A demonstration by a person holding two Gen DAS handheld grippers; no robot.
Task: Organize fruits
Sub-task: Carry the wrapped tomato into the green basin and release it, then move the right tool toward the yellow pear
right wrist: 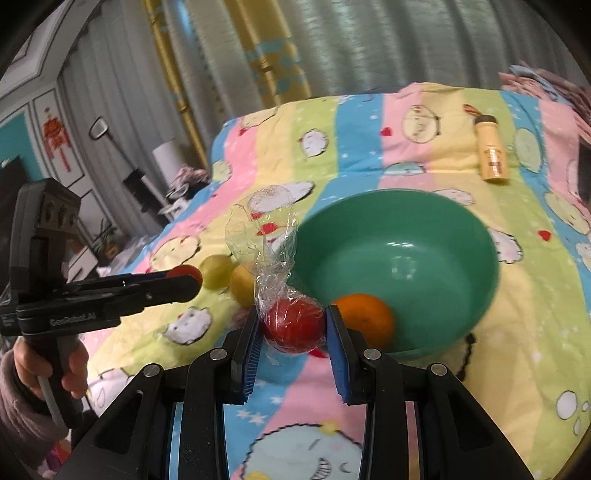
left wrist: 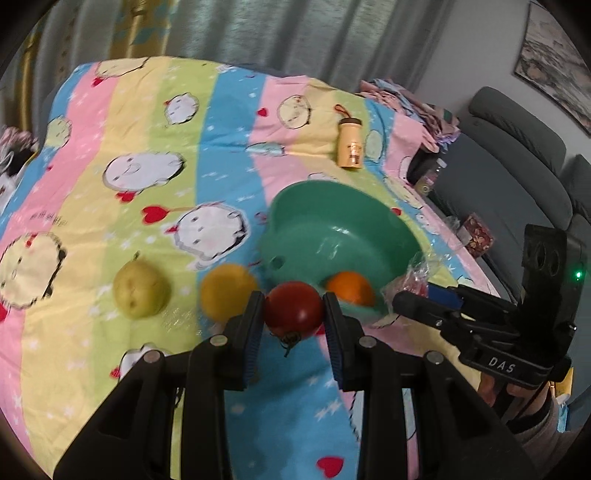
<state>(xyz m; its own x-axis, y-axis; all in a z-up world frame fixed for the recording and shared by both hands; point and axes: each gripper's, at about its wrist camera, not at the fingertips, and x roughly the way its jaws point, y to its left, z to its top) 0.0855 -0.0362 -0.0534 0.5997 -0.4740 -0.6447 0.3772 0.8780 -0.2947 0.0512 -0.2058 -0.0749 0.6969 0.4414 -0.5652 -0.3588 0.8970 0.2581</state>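
- Striped cartoon-print blanket (left wrist: 155,206) covers the whole work surface; everything sits on it.
- Grey curtains (left wrist: 280,33) hang along the far side; a grey sofa (left wrist: 517,155) stands at the right edge in the left wrist view.
- Green bowl (right wrist: 443,236) sits on the blanket, right of centre, tilted toward the cameras in both views. An orange (right wrist: 364,321) lies inside it against the near wall.
- Left gripper (left wrist: 293,310): jaws narrow, pads pressed on either side of a bare red tomato (left wrist: 293,308), stem end facing down. It hangs just in front of the bowl's near-left rim.
- Right gripper (right wrist: 293,325): jaws narrow, clamped on a wrapped tomato (right wrist: 291,323) in clear plastic film; the twisted loose film (right wrist: 264,229) stands up above it and blocks part of the bowl's left rim in the right wrist view. It sits just left of the orange, at the bowl's near rim.
- The two grippers are close together, both at the bowl's near side. A hand (right wrist: 70,365) with a grey sleeve grips the left tool's handle.
- Green pear (left wrist: 140,291) on the blanket, left of the bowl, apart from it.
- Yellow fruit (left wrist: 227,291), blurred, between pear and bowl, just behind the left finger (left wrist: 251,332).
- Small yellow bottle (left wrist: 350,144) with a brown cap lies on its side far beyond the bowl, well clear.
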